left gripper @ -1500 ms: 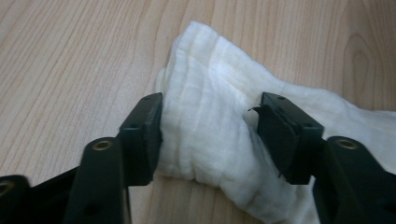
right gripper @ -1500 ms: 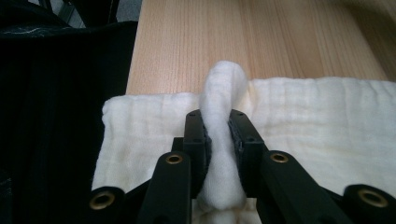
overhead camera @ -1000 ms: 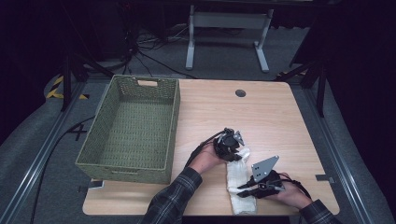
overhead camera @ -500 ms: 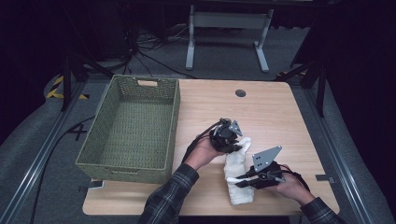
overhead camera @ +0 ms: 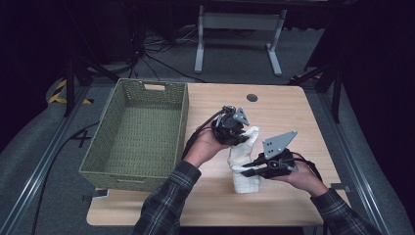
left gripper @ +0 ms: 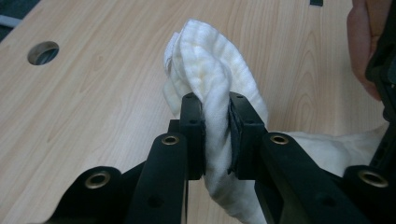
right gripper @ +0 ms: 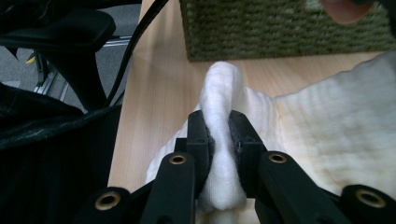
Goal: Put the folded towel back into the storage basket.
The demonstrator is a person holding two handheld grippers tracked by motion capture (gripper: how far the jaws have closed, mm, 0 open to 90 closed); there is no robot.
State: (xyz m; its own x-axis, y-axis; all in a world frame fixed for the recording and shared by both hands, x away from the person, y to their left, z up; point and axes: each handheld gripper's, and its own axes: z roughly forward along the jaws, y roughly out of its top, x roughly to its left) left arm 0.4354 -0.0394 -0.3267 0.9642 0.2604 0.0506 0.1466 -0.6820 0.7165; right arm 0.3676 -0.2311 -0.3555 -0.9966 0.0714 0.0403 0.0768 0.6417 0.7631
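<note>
A white towel [overhead camera: 243, 159] hangs bunched between both grippers above the wooden table [overhead camera: 293, 112], its lower end still resting on the tabletop. My left gripper [overhead camera: 247, 136] is shut on the towel's far corner; in the left gripper view the towel [left gripper: 212, 74] is pinched between the black jaws of the left gripper [left gripper: 216, 128]. My right gripper [overhead camera: 240, 170] is shut on the near edge; in the right gripper view a fold of the towel [right gripper: 222, 93] bulges up between the pads of the right gripper [right gripper: 222, 140].
A green woven basket [overhead camera: 105, 159] stands on the left part of the table, its wall [right gripper: 280, 28] close behind the towel in the right gripper view. A round cable hole [overhead camera: 252, 97] sits near the table's far edge. A metal stand [overhead camera: 237, 22] is on the floor beyond.
Both grippers have risen, lifting the towel from lying flat on the table into a hanging bunch. The left gripper also shifted slightly toward the far side.
</note>
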